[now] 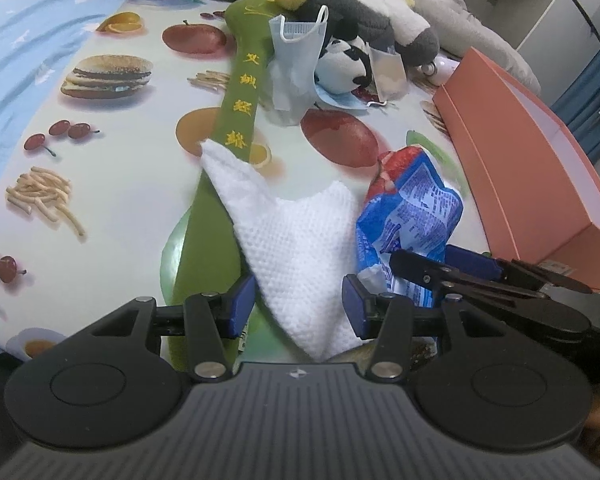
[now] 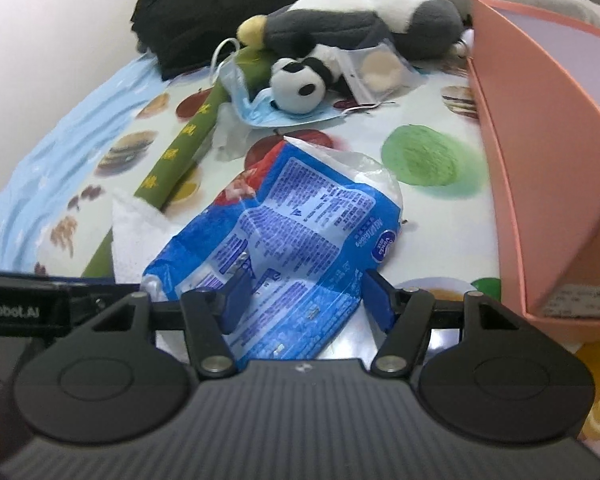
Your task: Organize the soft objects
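While the left gripper (image 1: 300,304) is straddling the white cloth (image 1: 296,240) with jaws apart, the right gripper (image 2: 300,300), jaws likewise apart and unclamped, is bracketing the blue snack bag (image 2: 284,232), requiring closure before transfer toward the orange box (image 2: 540,160).

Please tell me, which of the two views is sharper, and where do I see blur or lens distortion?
Left wrist view: sharp, weave of the white cloth clear; fisheye bends the orange box. Right wrist view: softer; print on the blue packet smeared, table edges curved.

Pink box (image 2: 540,168) right; tablecloth (image 1: 112,184) left.
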{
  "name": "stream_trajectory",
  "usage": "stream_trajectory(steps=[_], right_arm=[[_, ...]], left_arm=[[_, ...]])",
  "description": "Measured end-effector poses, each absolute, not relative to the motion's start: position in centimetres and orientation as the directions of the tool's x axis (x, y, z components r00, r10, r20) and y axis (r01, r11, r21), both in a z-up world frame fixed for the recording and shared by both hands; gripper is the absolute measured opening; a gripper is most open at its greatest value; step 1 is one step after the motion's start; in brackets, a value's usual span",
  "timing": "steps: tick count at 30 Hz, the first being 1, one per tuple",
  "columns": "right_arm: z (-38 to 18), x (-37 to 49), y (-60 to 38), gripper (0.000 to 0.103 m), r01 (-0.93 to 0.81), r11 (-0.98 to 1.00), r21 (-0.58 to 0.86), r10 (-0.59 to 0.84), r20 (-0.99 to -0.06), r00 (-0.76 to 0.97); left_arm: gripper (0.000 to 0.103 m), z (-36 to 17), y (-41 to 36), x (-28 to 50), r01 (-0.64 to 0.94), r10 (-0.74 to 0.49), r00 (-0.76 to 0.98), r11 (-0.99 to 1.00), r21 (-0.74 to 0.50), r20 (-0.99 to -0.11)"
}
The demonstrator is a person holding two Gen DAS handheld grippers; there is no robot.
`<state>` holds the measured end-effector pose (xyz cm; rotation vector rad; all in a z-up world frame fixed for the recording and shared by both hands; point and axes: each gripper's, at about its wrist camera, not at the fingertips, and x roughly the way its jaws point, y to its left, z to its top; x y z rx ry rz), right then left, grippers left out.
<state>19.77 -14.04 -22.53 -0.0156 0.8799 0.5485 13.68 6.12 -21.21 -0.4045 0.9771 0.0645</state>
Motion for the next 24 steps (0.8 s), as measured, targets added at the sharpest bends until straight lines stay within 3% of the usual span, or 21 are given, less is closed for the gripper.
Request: stream_trajectory(steps=[6, 16, 24], right_arm=[[-22.4, 19.6, -13.6, 0.059, -0.474, 0.857, 0.202, 0.451, -0.739, 0.501], [-21.6, 18.7, -13.4, 0.03, -0.493, 0.843, 0.215, 0.473, -0.733, 0.488], [-19.9, 18.0, -16.0, 0.028, -0.436, 0.876, 0.206, 0.439, -0.717, 0.541]], left_arm=[[0.054, -21.2, 5.9, 13.8, -0.236, -0.116, 0.564, 0.926, -0.294, -0.817], [0.054, -21.1, 6.0, 13.6, -0.251, -0.104, 0.565, 0.923, -0.291, -0.818], [0.054, -21.3, 5.0, 13.9, -0.209, -0.094, 0.548, 0.947, -0.245, -0.831]])
